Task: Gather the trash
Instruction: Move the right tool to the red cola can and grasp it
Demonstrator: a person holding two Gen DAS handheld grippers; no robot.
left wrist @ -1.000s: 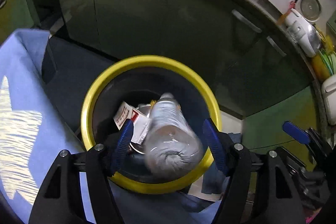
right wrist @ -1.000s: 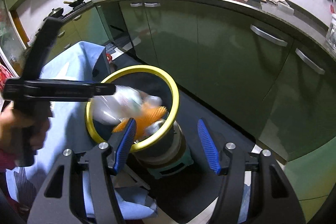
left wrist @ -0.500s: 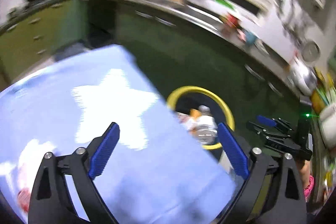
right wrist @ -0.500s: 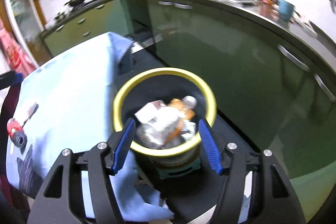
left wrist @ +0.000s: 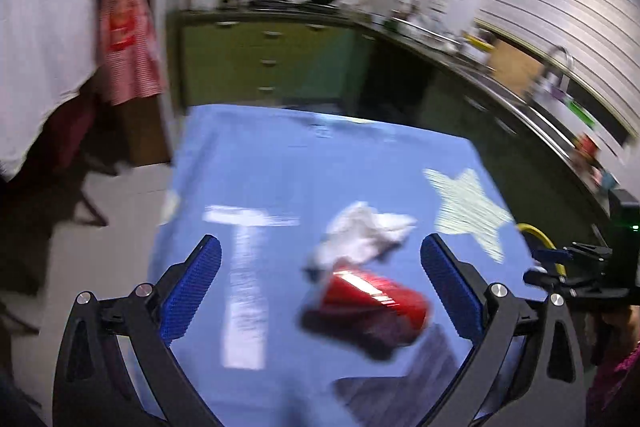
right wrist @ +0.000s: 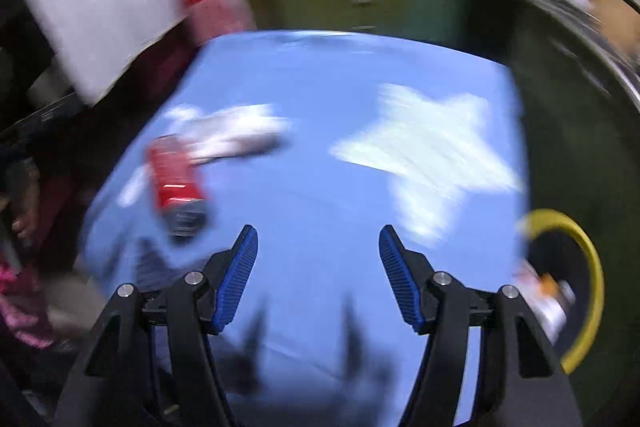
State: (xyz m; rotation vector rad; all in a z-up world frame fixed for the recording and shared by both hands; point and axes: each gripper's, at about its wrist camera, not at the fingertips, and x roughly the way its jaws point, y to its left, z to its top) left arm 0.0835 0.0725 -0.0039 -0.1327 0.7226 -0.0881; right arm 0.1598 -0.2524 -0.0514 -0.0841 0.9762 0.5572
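A table is covered by a light blue cloth (left wrist: pixel 280 163) printed with a pale star (left wrist: pixel 468 211) and other white marks. The left gripper (left wrist: pixel 320 291) is held above this cloth, angled downward; its jaws are opening, they stand very wide, and nothing is pressed by the 2 blue pads (left wrist: pixel 192 287). A crushed red can (left wrist: pixel 372 303) lies on the cloth, seen between the pads in the left wrist view but below and clear of them, nearer the right-hand pad. A crumpled white tissue (left wrist: pixel 364 235) lies just beyond the can, touching or nearly touching it; which cannot be told because of blur. The right gripper (right wrist: pixel 318 275) is likewise held over the cloth with its jaws parted and nothing between them; only bare blue fabric is seen in the gap. In the right wrist view the can (right wrist: pixel 174 179) is found well to the left of that gripper, with the tissue (right wrist: pixel 236 135) smeared behind it. A bin with a yellow rim (right wrist: pixel 588 267) stands off the table's right-hand edge, and scraps of trash (right wrist: pixel 548 303) are seen inside it. In the left wrist view the right gripper's black frame (left wrist: pixel 576 271) appears at the right edge, with a short arc of the yellow rim (left wrist: pixel 540 239) behind it. Green kitchen cabinets (left wrist: pixel 264 63) run along the far side. Both views are heavily blurred.
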